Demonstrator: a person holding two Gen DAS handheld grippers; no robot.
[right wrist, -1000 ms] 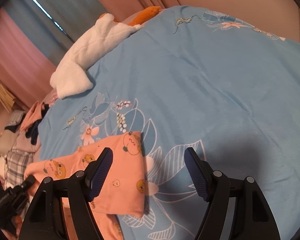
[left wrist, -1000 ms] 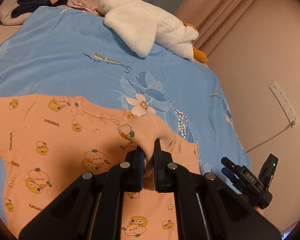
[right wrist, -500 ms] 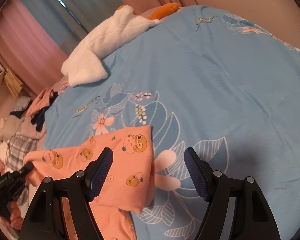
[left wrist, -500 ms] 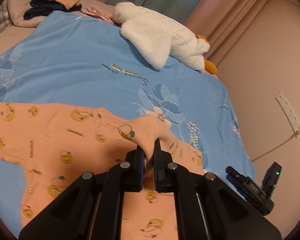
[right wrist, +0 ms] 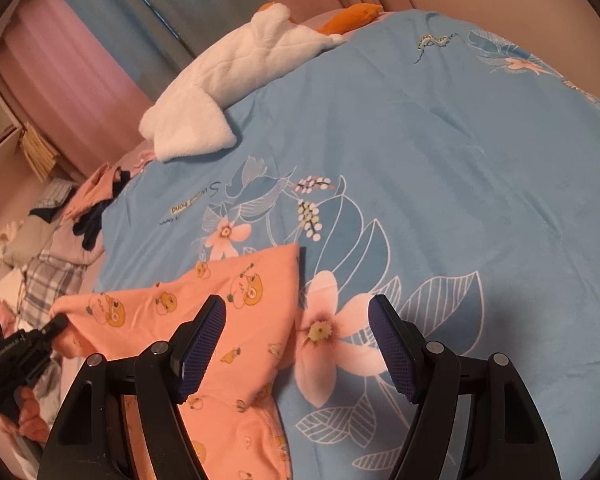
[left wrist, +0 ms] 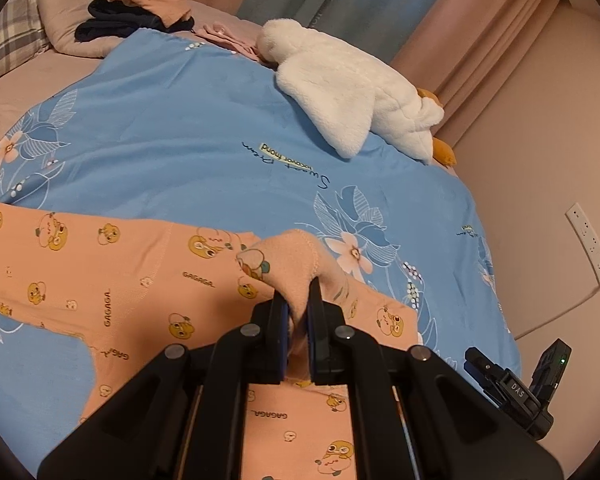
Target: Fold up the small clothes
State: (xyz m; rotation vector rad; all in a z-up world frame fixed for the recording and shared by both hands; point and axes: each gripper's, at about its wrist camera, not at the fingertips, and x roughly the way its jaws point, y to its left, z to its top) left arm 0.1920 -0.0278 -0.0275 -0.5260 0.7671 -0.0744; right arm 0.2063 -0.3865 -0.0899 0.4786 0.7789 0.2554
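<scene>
Pinching a raised fold of orange garment (left wrist: 100, 276), left hand-held gripper (left wrist: 298, 312) now further along, right hand-held gripper (right wrist: 298, 344) spread wide, empty.

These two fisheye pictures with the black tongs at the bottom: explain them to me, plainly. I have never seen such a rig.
No robot is here. A person holds a two-finger gripper in each hand, and each gripper carries a wide-angle camera that looks forward along its fingers, so each picture shows its own gripper at the bottom.

In the left wrist view, the left gripper is shut on a raised fold of the peach garment, a small piece of clothing printed with yellow cartoon figures. In the right wrist view, the right gripper is open and holds nothing; its fingers stand apart above the garment's edge.

The garment lies on a blue floral bedspread. Farther back lie a white plush toy and a pile of other clothes.
</scene>
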